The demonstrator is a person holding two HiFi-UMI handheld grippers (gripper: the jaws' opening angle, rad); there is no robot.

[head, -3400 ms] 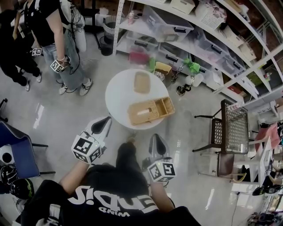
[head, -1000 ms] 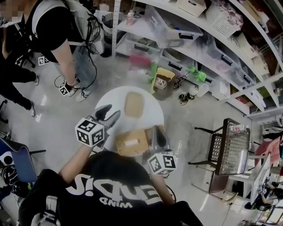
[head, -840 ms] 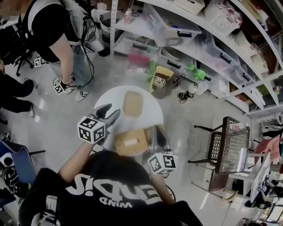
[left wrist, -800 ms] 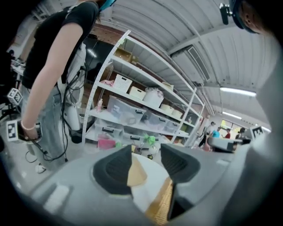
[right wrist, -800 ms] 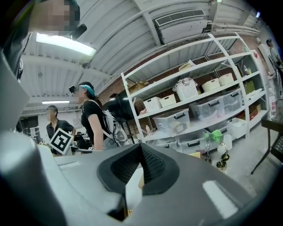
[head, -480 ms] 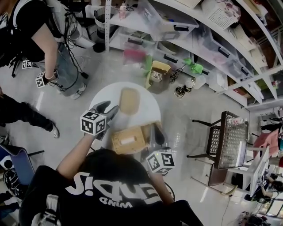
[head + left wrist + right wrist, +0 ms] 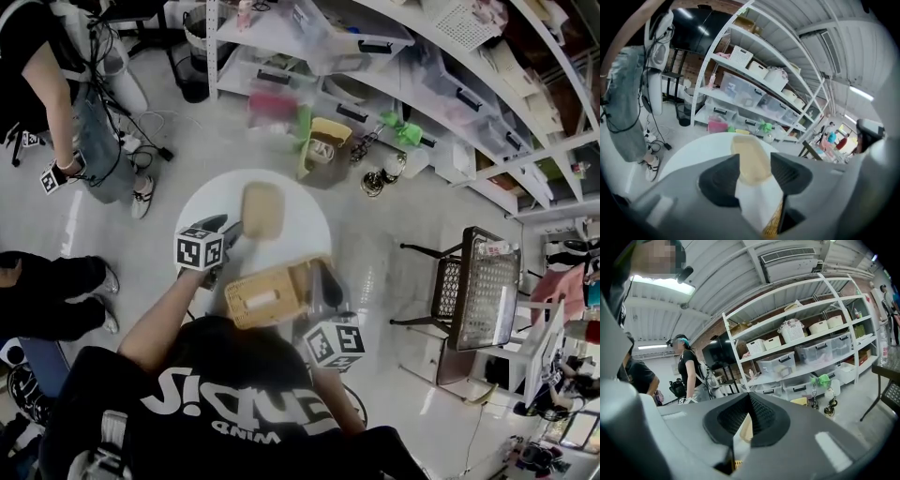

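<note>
Hovering low over the round white table (image 7: 202, 202) at frame centre, the left gripper (image 7: 223, 231), jaws spread wide and empty, lines up on the tan lid (image 7: 262, 208) lying flat just beyond it. The right gripper (image 7: 327, 279), jaws pinched together on nothing, sits at the right end of the woven basket (image 7: 265, 294), lower centre, apparently leaving its partner room.

I'm seeing the left gripper (image 7: 225, 229) in grey with black pads, its cube chequered in black-and-white squares, and the right gripper (image 7: 330, 281) matches it: same grey, same black-and-white marker pattern. The round table (image 7: 200, 200) is plain white. The lid (image 7: 262, 208) is pale tan and unpatterned, the basket (image 7: 267, 293) honey-yellow with a woven texture. The floor (image 7: 394, 262) is glossy light grey. Further back I've got a yellow bin (image 7: 323, 150), a pink box (image 7: 272, 105) and something bright green (image 7: 403, 131). The person's shirt (image 7: 234, 412) is black with white lettering
</note>
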